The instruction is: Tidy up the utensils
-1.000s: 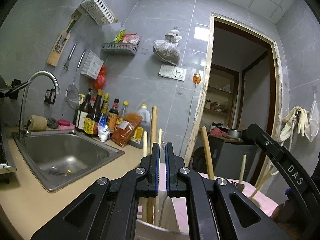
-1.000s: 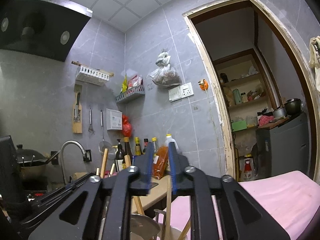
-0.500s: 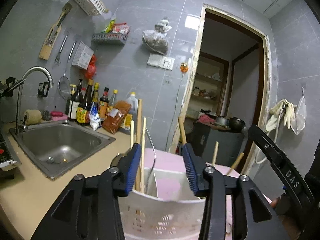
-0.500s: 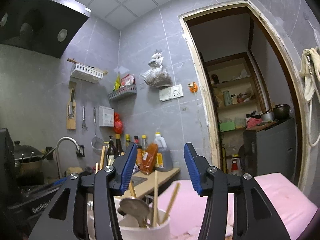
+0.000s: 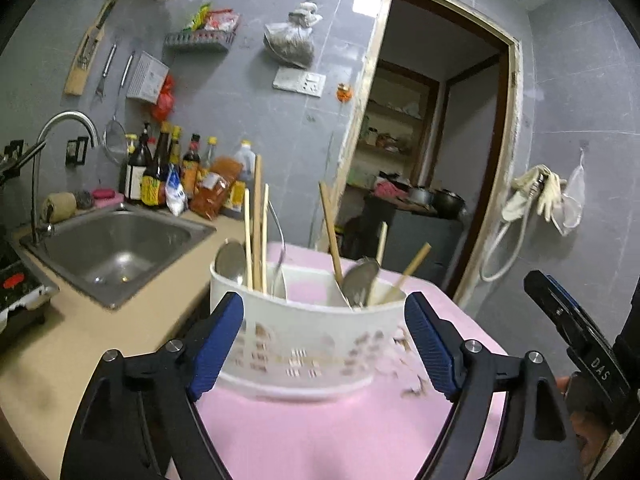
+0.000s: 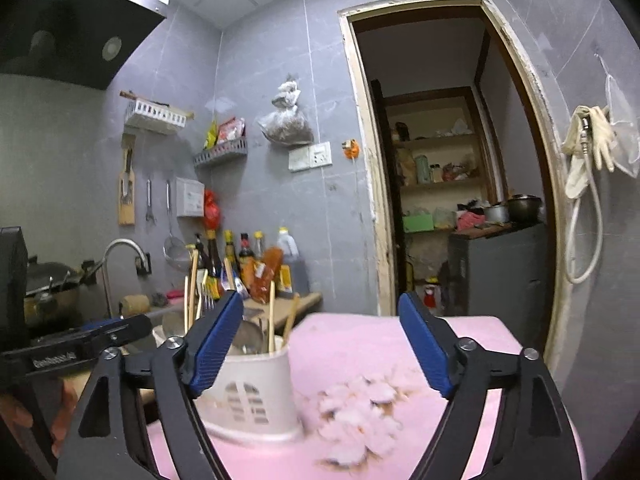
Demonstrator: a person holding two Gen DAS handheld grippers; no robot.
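A white perforated utensil holder (image 5: 304, 344) stands on a pink mat (image 5: 340, 432). It holds wooden chopsticks (image 5: 256, 232) and a metal spoon (image 5: 230, 258) on its left side, and more chopsticks (image 5: 330, 232) and a spoon (image 5: 358, 282) on its right. My left gripper (image 5: 324, 344) is open and empty, its jaws wide apart just in front of the holder. My right gripper (image 6: 320, 344) is open and empty; the holder (image 6: 248, 392) sits behind its left finger. The right gripper's body shows at the left view's right edge (image 5: 576, 340).
A steel sink (image 5: 108, 248) with a tap (image 5: 60, 140) is set in the beige counter (image 5: 80, 344) on the left. Sauce bottles (image 5: 168, 172) line the wall behind. A worn white patch (image 6: 360, 412) marks the mat. An open doorway (image 5: 424, 160) is behind.
Both grippers went from shut to wide open and drew back and down from the holder, which now shows fully with the utensils standing in it.
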